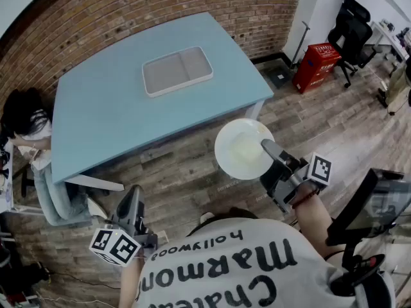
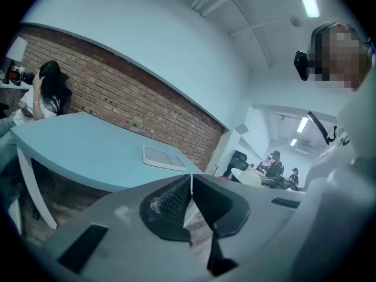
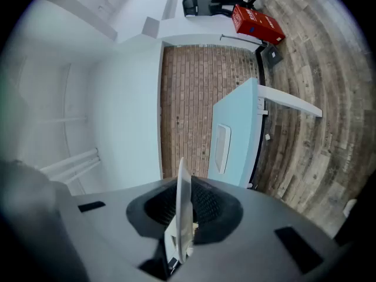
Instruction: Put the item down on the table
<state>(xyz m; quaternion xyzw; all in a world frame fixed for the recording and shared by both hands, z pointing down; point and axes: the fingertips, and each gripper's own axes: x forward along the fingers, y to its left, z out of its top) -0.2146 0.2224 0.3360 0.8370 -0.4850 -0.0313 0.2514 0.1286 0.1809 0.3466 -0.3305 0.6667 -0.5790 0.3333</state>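
1. Two hand-held grippers in use. Right hand-held gripper [image 1: 268,151] level and clamped on the rim of a white plate [image 1: 243,149].
2. Plate roughly flat in the head view, in the air above the wood floor [image 1: 192,172]. Just off the near right corner of the pale blue tabletop [image 1: 115,114] and not touching it.
3. In the right gripper view, plate [image 3: 182,216] edge-on, a thin white blade between the dark ribbed pads [image 3: 207,202], both pressed against it. Beyond it, tabletop turned on its side in that view.
4. Left hand-held gripper [image 1: 133,196] low at the person's left side, well apart from the plate, tipped slightly down. Jaws together, with nothing between them.
5. On the tabletop, a pale rectangular tray [image 1: 177,70] with two compartments, lying flat towards the far side.
6. Behind the tabletop, a brick wall [image 1: 160,5]. At its left end, a seated person [image 1: 26,117] with dark hair.
7. Far right on the floor, a red crate [image 1: 316,66] and a black office chair [image 1: 352,27], both well apart from the tabletop.
8. In the left gripper view, a small white round shape past the closed jaws, probably the plate, though too small to be sure.
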